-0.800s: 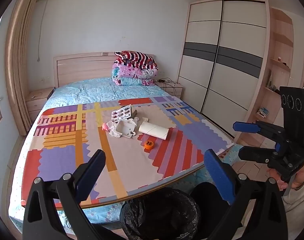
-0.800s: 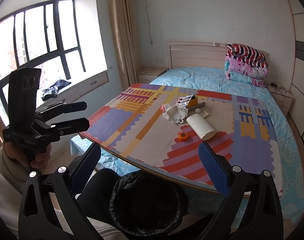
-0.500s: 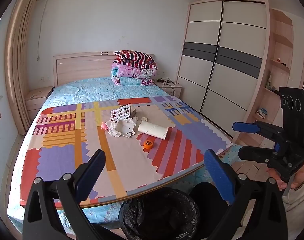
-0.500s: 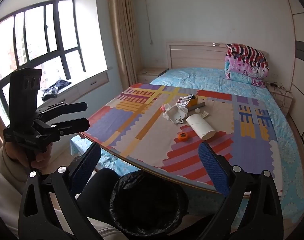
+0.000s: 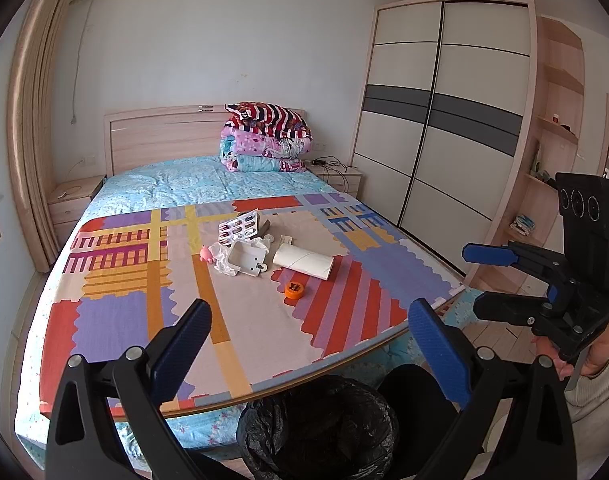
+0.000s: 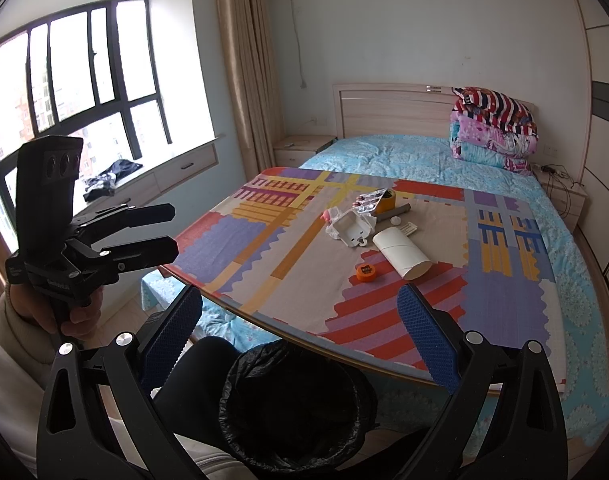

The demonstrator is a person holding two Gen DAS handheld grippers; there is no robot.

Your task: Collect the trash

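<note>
1. Bed under a pale blue quilt, filling most of the room between a window and a sliding-door wardrobe; folded blankets stacked at the headboard.
2. Patchwork board (bright stripes of red, purple, orange and yellow) lying flat across the foot of the bed, near edge overhanging the floor.
3. Black-lined bin on the floor just below that near edge, mouth open, between a pair of dark-trousered knees.
4. Left gripper, blue pads spread wide, nothing between them, hanging above the board's near edge and the bin; likewise the right gripper, fingers fully apart and empty. Each seen from the other's camera held in a hand with a pale sleeve, well short of the trash.
5. Trash bunched near the middle of the board, well apart from both claws:
   - white paper roll lying on its side;
   - white plastic tray resting on crumpled white tissue;
   - blister pack of pills tilted up behind the tray, leaning on a yellow-brown tape roll;
   - orange cap alone, nearest the bin;
   - small pink toy just beside the tissue.
</note>
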